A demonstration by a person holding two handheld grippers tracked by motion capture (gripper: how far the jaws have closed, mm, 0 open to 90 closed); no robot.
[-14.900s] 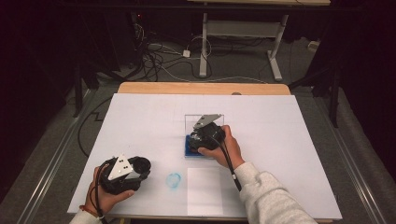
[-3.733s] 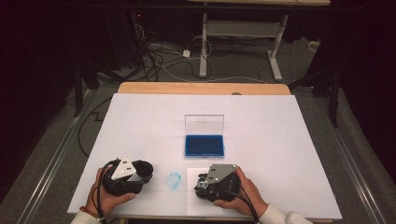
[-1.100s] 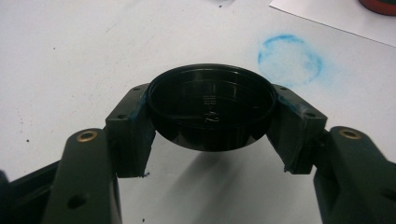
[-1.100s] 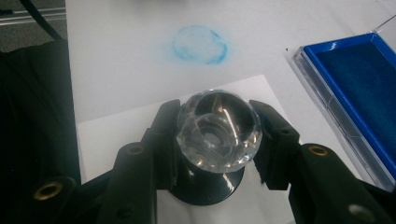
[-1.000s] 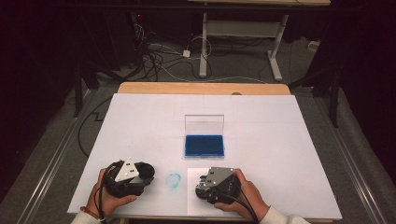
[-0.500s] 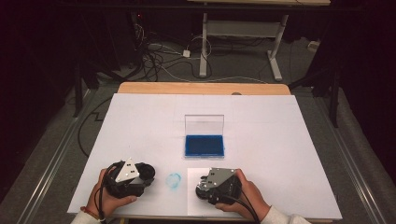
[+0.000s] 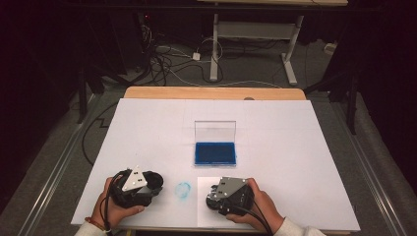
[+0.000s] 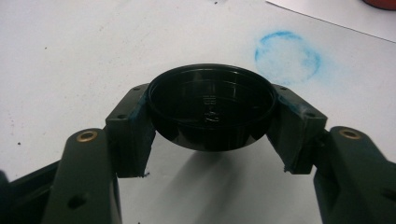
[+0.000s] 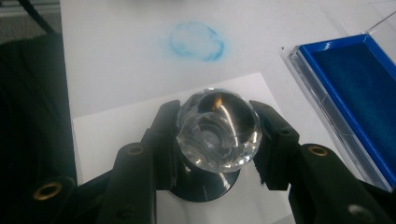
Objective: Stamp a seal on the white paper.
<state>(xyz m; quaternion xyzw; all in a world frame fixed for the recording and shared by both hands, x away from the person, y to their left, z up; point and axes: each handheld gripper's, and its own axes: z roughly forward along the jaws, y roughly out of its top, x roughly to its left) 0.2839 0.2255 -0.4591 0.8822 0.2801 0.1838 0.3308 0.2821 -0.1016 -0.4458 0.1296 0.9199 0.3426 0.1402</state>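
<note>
Jaws of left gripper [image 8: 212, 140] clamped on glossy round black cap [image 8: 211, 105], right gripper [image 9: 217, 140] jaws on faceted clear knob [image 9: 218, 130]

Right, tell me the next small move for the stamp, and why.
Probably press the stamp straight down and then lift it. The right gripper is shut on its clear knob, its dark base over the white paper sheet, which shows no print, with the blue ink pad open beyond. The left gripper holds the black cap.

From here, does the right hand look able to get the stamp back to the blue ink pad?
Probably yes: the right tool grips the stamp, and bare table lies between it and the open ink pad.
</note>
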